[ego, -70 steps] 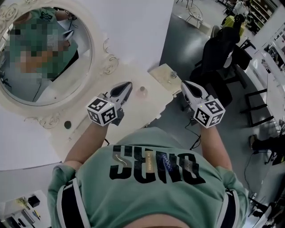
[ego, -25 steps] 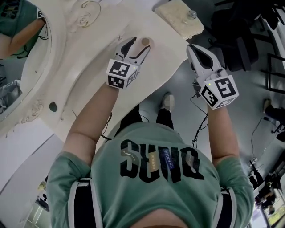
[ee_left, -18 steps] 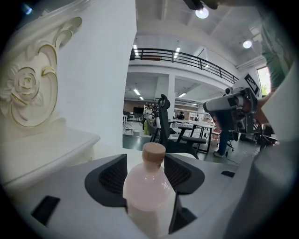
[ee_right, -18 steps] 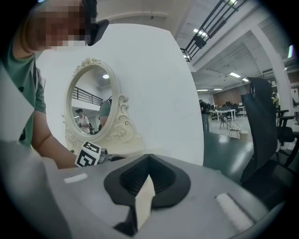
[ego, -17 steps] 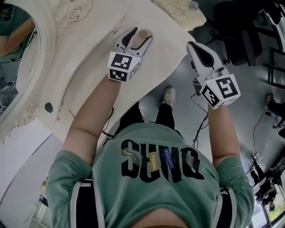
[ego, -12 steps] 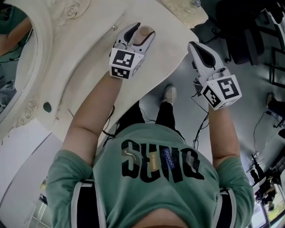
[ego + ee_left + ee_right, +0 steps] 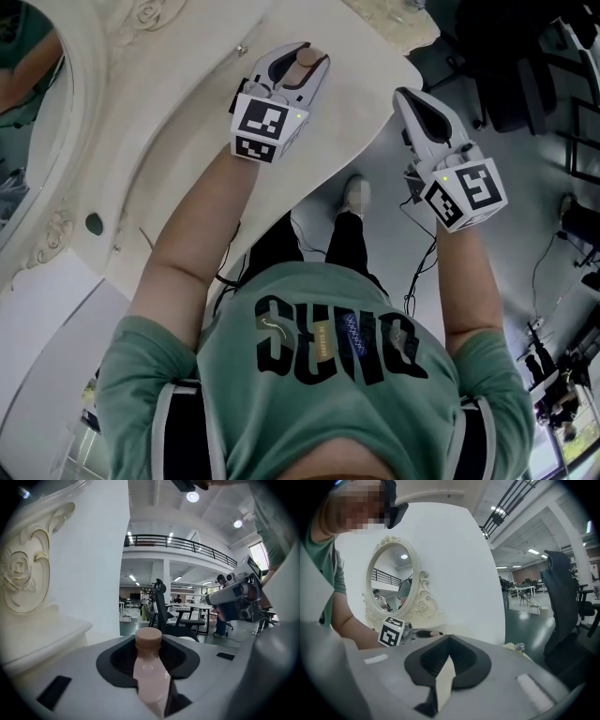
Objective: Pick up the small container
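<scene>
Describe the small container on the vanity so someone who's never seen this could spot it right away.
Start at the cream table with the ornate oval mirror. Near its edge stands a small bottle between the left gripper's jaws, which have just been closing on it. Pale pink with a tan cap, it is unlike the dark knob farther along the table.

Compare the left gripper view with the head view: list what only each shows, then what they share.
Left gripper view only: the jaws of the left gripper, which have just been closing, pressing on the pink body of the small container; an office chair behind. Head view only: the person's green shirt, the left marker cube, a shoe. Both: the container's tan cap, the right gripper, the carved cream frame.
</scene>
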The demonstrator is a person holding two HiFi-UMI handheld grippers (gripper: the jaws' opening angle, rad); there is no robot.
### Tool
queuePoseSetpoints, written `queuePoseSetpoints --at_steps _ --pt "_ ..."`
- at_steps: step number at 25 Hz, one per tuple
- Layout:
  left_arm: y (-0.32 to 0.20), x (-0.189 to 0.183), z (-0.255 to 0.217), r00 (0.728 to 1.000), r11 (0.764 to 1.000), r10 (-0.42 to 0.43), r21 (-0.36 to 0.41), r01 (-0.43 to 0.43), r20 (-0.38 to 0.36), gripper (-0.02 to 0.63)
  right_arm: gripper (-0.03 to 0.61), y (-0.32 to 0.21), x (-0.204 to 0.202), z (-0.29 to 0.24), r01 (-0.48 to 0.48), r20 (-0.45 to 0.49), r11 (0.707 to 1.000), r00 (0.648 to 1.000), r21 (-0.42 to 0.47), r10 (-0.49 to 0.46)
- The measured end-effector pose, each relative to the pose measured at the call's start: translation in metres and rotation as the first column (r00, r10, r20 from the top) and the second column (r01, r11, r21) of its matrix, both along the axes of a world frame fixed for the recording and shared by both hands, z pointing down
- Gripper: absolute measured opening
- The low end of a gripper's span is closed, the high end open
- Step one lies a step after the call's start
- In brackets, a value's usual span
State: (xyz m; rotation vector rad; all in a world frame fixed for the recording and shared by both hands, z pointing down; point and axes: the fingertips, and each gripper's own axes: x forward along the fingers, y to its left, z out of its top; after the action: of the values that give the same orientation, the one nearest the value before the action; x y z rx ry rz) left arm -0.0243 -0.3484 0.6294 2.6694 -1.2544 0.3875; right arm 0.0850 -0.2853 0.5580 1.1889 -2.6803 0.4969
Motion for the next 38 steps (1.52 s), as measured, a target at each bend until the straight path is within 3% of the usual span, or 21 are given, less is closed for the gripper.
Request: queuePoseSetpoints --at_steps 20,38 --pt "0.007 0.009 -0.087 0.999 0.999 0.038 0.038 -0.037 -0.021 0.133 0.009 -0.004 0.014 -0.065 -0.03 -0.004 0.996 1.0 0.078 0.031" --pt "0.008 0.027 -0.207 0.998 0.996 0.067 0.065 -0.065 -0.019 0.133 0.009 -0.006 0.04 -0.157 -0.086 0.027 0.985 0.996 0.149 0.082"
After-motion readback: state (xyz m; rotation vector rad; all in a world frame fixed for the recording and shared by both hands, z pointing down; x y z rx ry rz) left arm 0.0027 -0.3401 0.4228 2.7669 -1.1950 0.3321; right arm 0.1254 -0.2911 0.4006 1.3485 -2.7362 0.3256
